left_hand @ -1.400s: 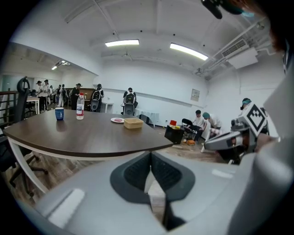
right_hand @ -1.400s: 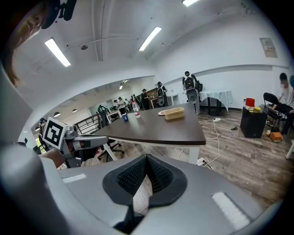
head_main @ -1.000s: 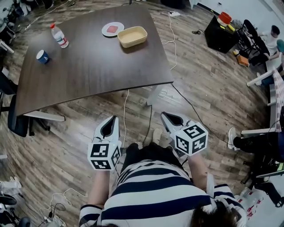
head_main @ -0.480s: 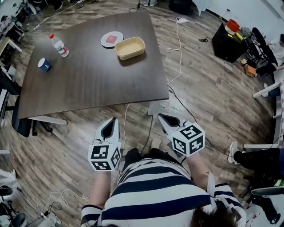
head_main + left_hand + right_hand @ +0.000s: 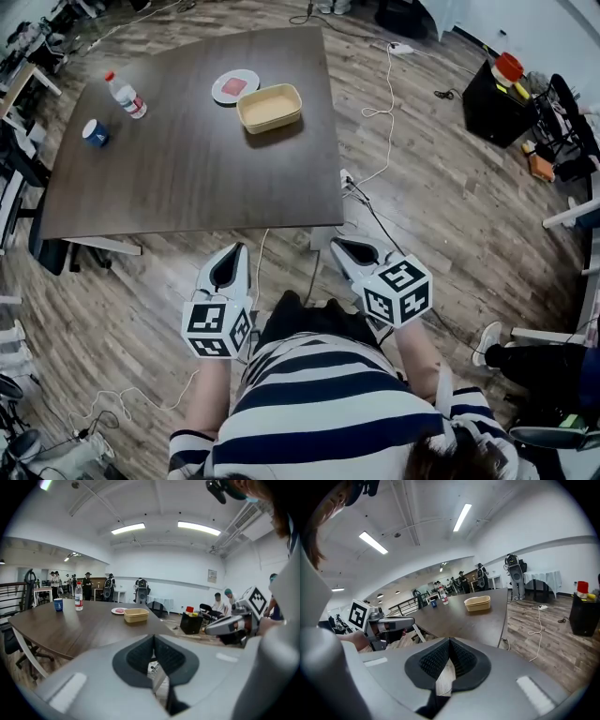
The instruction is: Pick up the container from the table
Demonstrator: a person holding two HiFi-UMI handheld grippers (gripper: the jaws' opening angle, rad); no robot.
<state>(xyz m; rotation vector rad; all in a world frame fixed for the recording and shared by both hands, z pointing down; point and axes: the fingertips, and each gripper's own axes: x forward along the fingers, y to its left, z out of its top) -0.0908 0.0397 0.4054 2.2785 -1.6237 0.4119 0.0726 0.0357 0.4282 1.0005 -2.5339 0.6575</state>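
The tan container (image 5: 269, 108) sits open-topped on the dark bench (image 5: 187, 178), toward the bench's far edge and right of its middle. Nothing touches it. A white plate (image 5: 235, 86) with a pink piece on it lies still nearer that far edge of the bench. At the bench's far left corner stand a clear bottle (image 5: 125, 95) with a red cap and, a little nearer along the bench's left side, a blue cup (image 5: 95, 133), both upright.

Both tongs are off the bench, held over the wooden floor (image 5: 441, 206) just short of the bench's near edge, close in front of the person's striped shirt (image 5: 319, 403). The left tongs (image 5: 239, 247) point toward the middle of the bench's near edge. In the left gripper view their dark ribbed pads (image 5: 140, 657) meet at the tip, so the jaws are together with nothing between them. The right tongs (image 5: 335, 242) point at the bench's near right corner. The right gripper view shows their pads (image 5: 436, 660) likewise pressed tip to tip, holding nothing. In both gripper views the container stands well beyond the jaw tips, across the bench top.

A white cable (image 5: 380, 112) trails over the floor off the bench's right side, and another hangs down from the bench's near edge.
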